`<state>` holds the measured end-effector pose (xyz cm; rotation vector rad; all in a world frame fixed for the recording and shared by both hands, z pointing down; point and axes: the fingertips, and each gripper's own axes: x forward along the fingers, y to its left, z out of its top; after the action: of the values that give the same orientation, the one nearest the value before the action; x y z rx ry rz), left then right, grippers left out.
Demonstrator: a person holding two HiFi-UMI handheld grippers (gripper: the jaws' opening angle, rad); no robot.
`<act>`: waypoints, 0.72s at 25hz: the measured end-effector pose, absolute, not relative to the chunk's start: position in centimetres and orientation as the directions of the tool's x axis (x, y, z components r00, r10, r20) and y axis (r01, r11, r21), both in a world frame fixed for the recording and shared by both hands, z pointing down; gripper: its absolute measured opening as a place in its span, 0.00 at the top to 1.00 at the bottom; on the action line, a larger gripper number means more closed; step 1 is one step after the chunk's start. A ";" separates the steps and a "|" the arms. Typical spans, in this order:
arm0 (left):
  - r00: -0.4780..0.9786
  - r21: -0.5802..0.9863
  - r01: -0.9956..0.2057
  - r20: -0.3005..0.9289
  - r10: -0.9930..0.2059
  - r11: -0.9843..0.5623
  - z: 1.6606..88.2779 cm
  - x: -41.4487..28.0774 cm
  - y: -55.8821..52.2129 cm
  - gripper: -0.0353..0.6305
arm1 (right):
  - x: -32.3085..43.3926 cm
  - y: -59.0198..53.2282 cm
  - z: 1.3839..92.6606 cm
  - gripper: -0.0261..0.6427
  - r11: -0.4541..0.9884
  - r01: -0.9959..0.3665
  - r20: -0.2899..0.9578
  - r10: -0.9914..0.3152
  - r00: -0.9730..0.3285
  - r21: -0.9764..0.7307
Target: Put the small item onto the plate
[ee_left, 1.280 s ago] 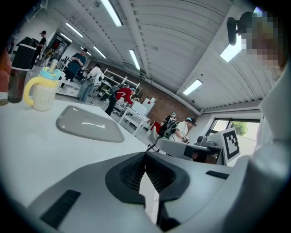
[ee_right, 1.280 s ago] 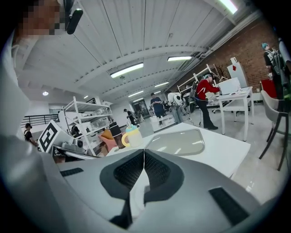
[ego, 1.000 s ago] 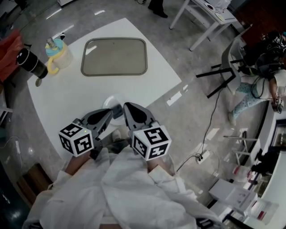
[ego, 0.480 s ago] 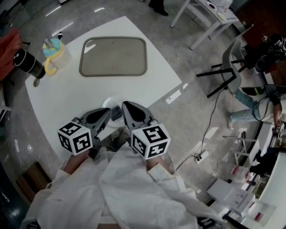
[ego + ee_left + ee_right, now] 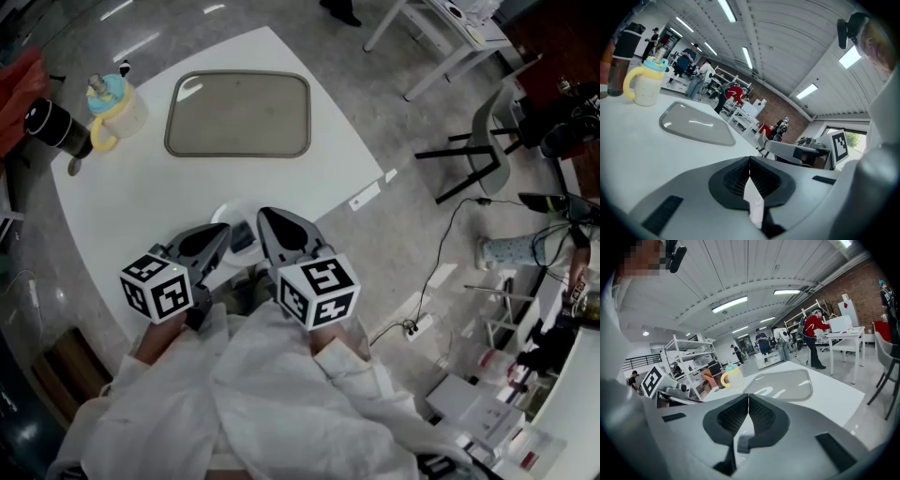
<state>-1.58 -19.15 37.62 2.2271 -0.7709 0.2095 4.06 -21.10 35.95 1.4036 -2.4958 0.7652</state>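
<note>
Small grey item [image 5: 243, 235] lies at the white plate's [image 5: 223, 214] near edge, between the tips of the left gripper [image 5: 223, 232] and right gripper [image 5: 263, 217], both closed and empty. One tray [image 5: 239, 114], one yellow-handled lidded cup [image 5: 112, 105] and one dark flask [image 5: 54, 128] stand well apart across the white table [image 5: 319, 169].

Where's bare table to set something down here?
Free: the table band between the tray and the small plate, running left toward the yellow-handled cup. Crowded: near edge, where left gripper and right gripper, both shut, crowd the plate; far-left corner, cup beside black flask.
</note>
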 end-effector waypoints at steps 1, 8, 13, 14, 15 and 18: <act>0.802 0.614 -0.591 0.376 -0.465 -0.524 37.9 -1.7 -19.2 0.93 | 4.1 -21.2 36.2 0.94 0.422 -0.836 0.396 -0.742 -0.541 -0.350; 0.763 0.629 -0.636 0.423 -0.489 -0.447 39.7 -2.6 -19.3 0.93 | 4.7 -21.2 37.6 0.94 0.411 -0.836 0.431 -0.721 -0.543 -0.365; 0.722 0.613 -0.679 0.457 -0.520 -0.403 40.9 -3.7 -19.5 0.93 | 4.8 -21.0 38.9 0.94 0.403 -0.833 0.458 -0.700 -0.548 -0.379; 0.715 0.612 -0.685 0.462 -0.524 -0.395 41.1 -3.9 -19.6 0.93 | 4.8 -20.9 39.2 0.94 0.403 -0.831 0.465 -0.693 -0.550 -0.383; 0.710 0.614 -0.689 0.467 -0.527 -0.384 41.5 -4.0 -19.6 0.93 | 4.8 -20.8 39.6 0.94 0.403 -0.830 0.473 -0.686 -0.553 -0.386; 0.696 0.622 -0.701 0.489 -0.527 -0.349 42.5 -4.8 -19.4 0.93 | 4.7 -20.6 40.6 0.94 0.399 -0.828 0.494 -0.668 -0.556 -0.394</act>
<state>-4.77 -19.35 42.53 2.0348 -0.9404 0.2545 4.74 -20.58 40.63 1.3163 -2.4013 0.8986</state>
